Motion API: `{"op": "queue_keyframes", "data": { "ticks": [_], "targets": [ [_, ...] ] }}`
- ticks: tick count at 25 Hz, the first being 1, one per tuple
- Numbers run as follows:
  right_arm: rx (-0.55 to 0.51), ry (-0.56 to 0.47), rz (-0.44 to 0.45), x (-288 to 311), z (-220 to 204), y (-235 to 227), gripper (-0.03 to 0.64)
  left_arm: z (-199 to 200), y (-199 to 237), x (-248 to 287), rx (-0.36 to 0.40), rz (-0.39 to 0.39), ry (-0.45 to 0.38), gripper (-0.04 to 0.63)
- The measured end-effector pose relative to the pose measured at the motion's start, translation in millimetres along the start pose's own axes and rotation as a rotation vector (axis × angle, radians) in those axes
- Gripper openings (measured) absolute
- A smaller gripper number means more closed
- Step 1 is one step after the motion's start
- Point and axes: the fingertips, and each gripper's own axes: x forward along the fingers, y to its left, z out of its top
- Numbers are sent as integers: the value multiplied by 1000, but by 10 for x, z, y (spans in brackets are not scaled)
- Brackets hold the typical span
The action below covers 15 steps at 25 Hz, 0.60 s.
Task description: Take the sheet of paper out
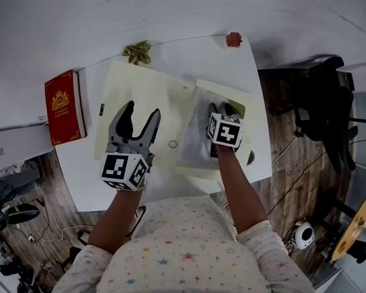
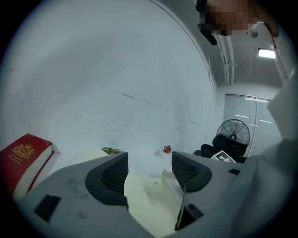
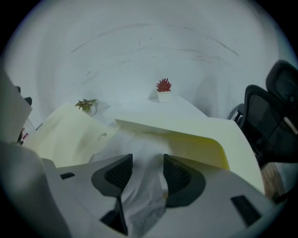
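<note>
Right gripper (image 3: pixel 145 173) clamps the crumpled sheet of paper (image 3: pixel 139 200). Left gripper (image 2: pixel 149 169) is wide open over the envelope (image 2: pixel 149 207). Unpinned, the envelope may drag along with the sheet.

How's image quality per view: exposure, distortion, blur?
Head view: dim, darker toward corners, fairly sharp. Left gripper view: heavy fisheye, black corners, ceiling light blown out. Right gripper view: same fisheye; paper at the jaws is soft.

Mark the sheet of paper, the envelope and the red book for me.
sheet of paper (image 3: pixel 142 193), right gripper view, on its crumpled lower part.
envelope (image 1: pixel 143 88), head view, on its bare upper face.
red book (image 1: pixel 64 108), head view, on the middle of its cover.
</note>
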Motion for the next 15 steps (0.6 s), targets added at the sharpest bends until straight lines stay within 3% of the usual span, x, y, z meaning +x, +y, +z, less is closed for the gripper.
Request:
{"op": "queue_keyframes", "data": {
  "ticks": [4,15],
  "targets": [
    [-67,9,-13,9,-5,24,209,-1,2,-16,7,7,4,272],
    [-44,6,-8,9,4,0,146,46,-1,-60,12,13,-14,272]
  ]
}}
